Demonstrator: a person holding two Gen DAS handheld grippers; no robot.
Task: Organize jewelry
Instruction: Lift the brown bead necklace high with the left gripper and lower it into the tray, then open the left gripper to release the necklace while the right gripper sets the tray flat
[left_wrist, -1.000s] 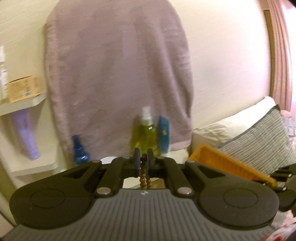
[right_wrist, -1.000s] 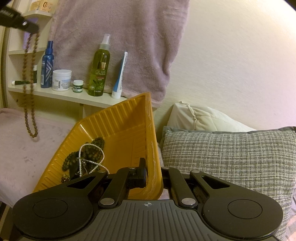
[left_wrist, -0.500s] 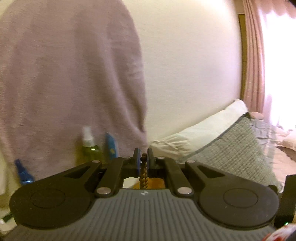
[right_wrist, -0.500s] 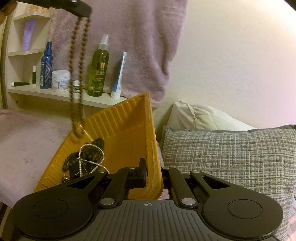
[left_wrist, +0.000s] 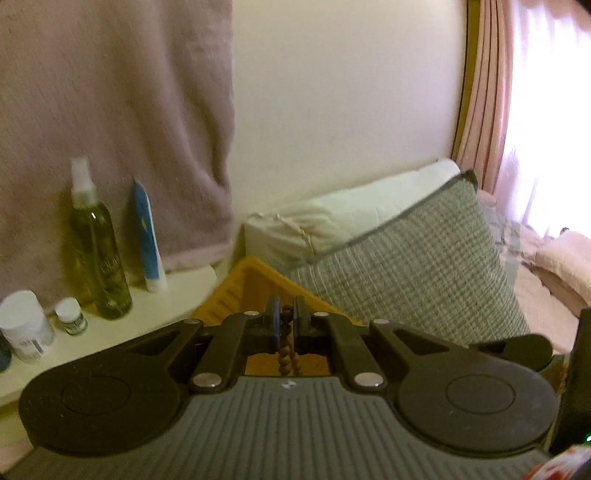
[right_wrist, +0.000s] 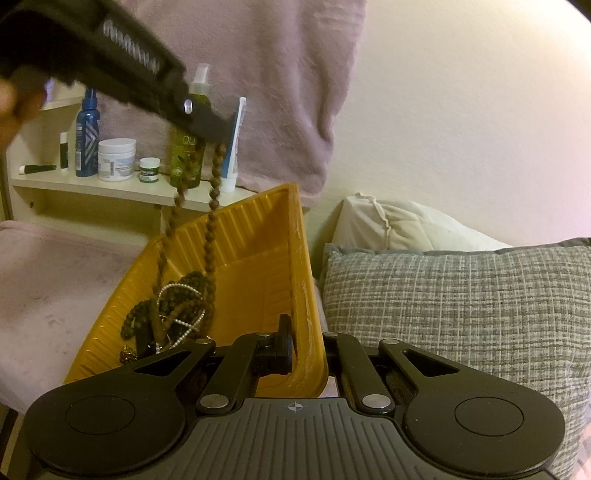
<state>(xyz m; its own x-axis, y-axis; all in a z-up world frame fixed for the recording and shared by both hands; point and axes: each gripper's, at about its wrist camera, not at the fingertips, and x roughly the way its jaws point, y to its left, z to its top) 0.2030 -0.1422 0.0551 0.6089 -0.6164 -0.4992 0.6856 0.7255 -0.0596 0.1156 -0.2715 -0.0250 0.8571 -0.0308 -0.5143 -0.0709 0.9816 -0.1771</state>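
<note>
Our left gripper (right_wrist: 212, 134) pinched the brown wooden bead necklace (right_wrist: 212, 206) dangling into the tilted yellow ribbed plastic tray (right_wrist: 258, 254), whose rim our right gripper (right_wrist: 308, 354) clamped; releasing risked tangling with the jewelry heaped there (right_wrist: 170, 310).

Cream wall shelf (right_wrist: 110, 186) carrying blue spray bottle (right_wrist: 86, 136), white jar (right_wrist: 116, 159), small green-labelled jar (right_wrist: 149, 170), green spray bottle (left_wrist: 98, 254), upright tube (left_wrist: 147, 240), pink-covered bed (right_wrist: 55, 280) with checked cushion (right_wrist: 461, 314)

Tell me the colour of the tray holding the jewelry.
Yellow-orange, with a ribbed inside; the tray shows best in the right wrist view.
</note>
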